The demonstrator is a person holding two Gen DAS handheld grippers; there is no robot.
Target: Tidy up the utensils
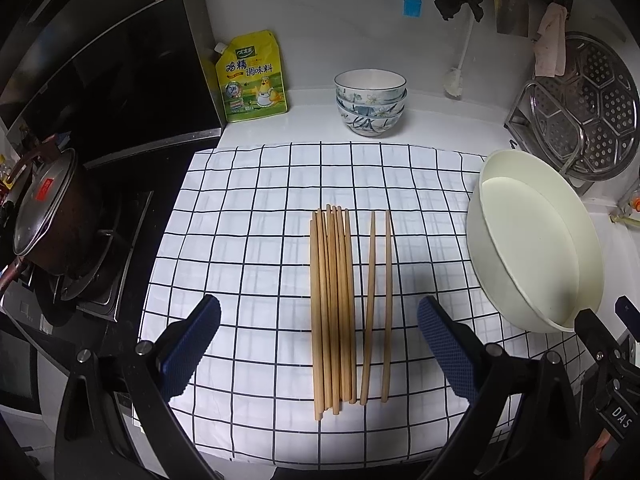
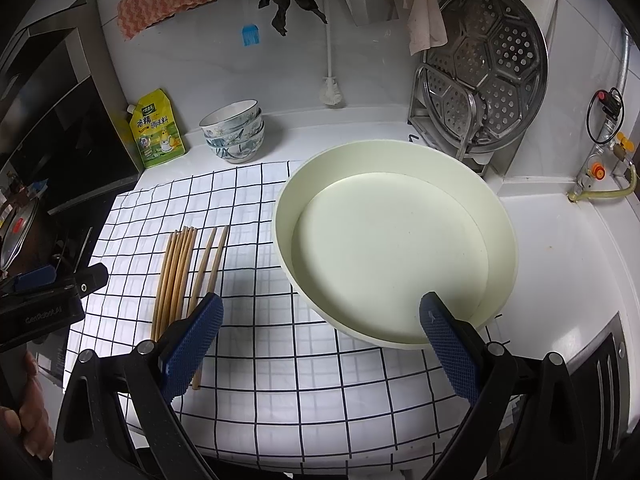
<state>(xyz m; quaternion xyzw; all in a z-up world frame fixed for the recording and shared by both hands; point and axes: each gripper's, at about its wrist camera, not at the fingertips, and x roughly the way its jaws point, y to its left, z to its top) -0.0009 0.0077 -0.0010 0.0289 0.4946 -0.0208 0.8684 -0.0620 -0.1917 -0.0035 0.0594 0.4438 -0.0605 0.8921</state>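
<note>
A bundle of several wooden chopsticks (image 1: 331, 312) lies on the checked cloth (image 1: 248, 216), with two single chopsticks (image 1: 378, 304) just right of it. My left gripper (image 1: 319, 344) is open above the cloth, its jaws wide on either side of the chopsticks, holding nothing. A large cream basin (image 2: 394, 248) stands on the cloth's right side; it also shows in the left wrist view (image 1: 536, 240). My right gripper (image 2: 320, 344) is open and empty in front of the basin. The chopsticks (image 2: 176, 276) lie to its left.
Stacked patterned bowls (image 1: 370, 102) and a yellow seasoning pouch (image 1: 252, 78) stand at the back by the wall. A lidded pot (image 1: 48, 212) sits on the stove at left. A steel steamer rack (image 2: 484, 76) leans at the back right.
</note>
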